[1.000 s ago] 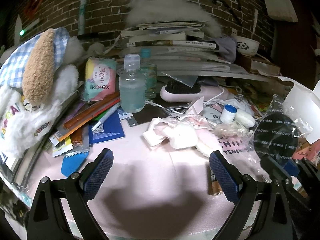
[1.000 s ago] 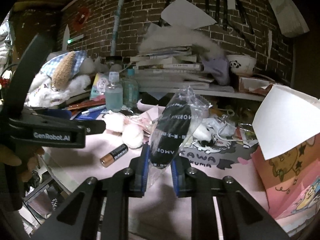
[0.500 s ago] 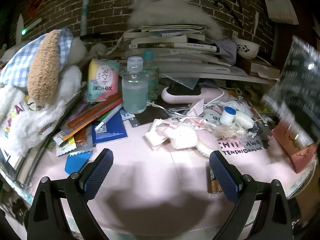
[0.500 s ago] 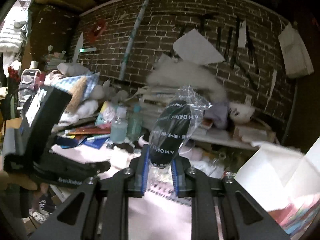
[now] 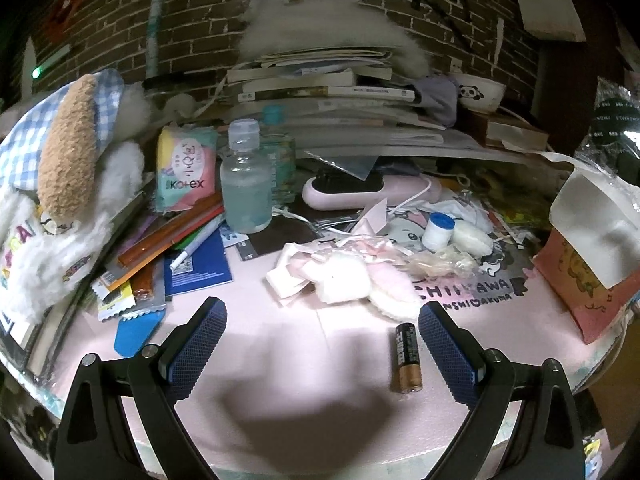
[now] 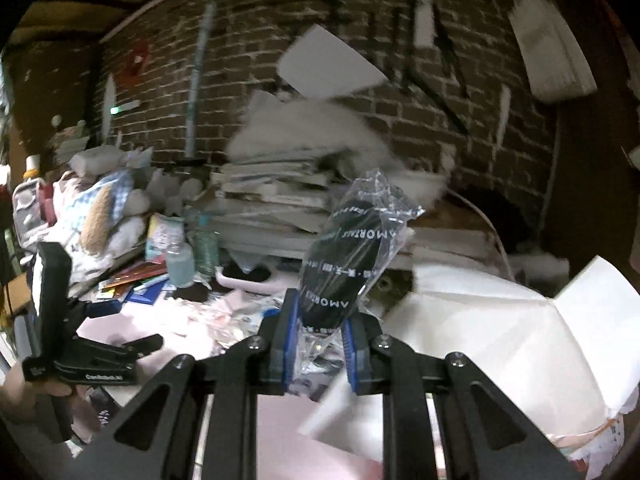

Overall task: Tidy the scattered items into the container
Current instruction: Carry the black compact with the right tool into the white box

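My right gripper (image 6: 320,344) is shut on a black item in a clear plastic bag (image 6: 344,256), held upright above the open white-lined paper bag (image 6: 500,340). In the left wrist view that plastic bag (image 5: 612,120) shows at the far right, above the pink paper bag (image 5: 580,272). My left gripper (image 5: 322,344) hovers open over the pink table (image 5: 280,336). A battery (image 5: 406,356) lies just inside its right finger. Pink and white puffs (image 5: 348,276) and a small white-and-blue bottle (image 5: 438,230) lie beyond.
A clear bottle (image 5: 245,184), a Kotex pack (image 5: 184,168), pens and packets (image 5: 172,240) and a plush toy (image 5: 60,184) crowd the left. A stack of books (image 5: 332,96) and a panda bowl (image 5: 480,94) stand against the brick wall. A pink device (image 5: 360,192) lies mid-table.
My right gripper has lifted the bagged black item up from the table and carried it right, over the paper bag. The left gripper has stayed nearly still and open.
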A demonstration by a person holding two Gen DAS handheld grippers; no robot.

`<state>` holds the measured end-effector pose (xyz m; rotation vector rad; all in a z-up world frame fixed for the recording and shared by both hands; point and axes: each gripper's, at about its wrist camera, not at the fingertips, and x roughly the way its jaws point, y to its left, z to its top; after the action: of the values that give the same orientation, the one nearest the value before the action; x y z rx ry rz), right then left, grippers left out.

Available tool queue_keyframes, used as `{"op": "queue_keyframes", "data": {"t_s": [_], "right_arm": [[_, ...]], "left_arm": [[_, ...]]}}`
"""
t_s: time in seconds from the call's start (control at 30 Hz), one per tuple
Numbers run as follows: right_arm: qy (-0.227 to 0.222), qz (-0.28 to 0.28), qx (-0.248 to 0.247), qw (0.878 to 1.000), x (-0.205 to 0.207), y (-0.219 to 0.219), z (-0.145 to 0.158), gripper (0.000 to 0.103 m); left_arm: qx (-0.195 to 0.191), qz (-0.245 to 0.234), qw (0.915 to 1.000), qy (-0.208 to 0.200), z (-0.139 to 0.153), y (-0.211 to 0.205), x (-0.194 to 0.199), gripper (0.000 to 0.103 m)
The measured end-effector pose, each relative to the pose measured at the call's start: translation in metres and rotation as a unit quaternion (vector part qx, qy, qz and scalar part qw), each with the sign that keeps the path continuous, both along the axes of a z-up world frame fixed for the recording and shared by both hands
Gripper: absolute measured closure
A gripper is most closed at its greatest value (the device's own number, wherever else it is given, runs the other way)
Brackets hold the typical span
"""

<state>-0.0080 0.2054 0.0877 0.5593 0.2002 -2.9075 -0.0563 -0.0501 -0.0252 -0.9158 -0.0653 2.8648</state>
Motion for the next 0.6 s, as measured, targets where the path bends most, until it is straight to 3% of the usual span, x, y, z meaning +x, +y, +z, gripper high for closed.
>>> {"op": "queue_keyframes", "data": {"t_s": [0.4, 0.6], "right_arm": [[-0.117, -0.041, -0.026, 0.992, -0.013, 0.080, 0.014, 0.086], [-0.214, -0.034, -0.068, 0.974, -0.030, 0.107, 0.004, 0.086]], "left_arm": [[-0.008, -0.013, 0.9999, -0.003, 0.000, 0.013, -0.002, 0.007], [-0.010, -0.020, 0.9997, -0.005, 0.000, 0.018, -0.004, 0.007]]}}
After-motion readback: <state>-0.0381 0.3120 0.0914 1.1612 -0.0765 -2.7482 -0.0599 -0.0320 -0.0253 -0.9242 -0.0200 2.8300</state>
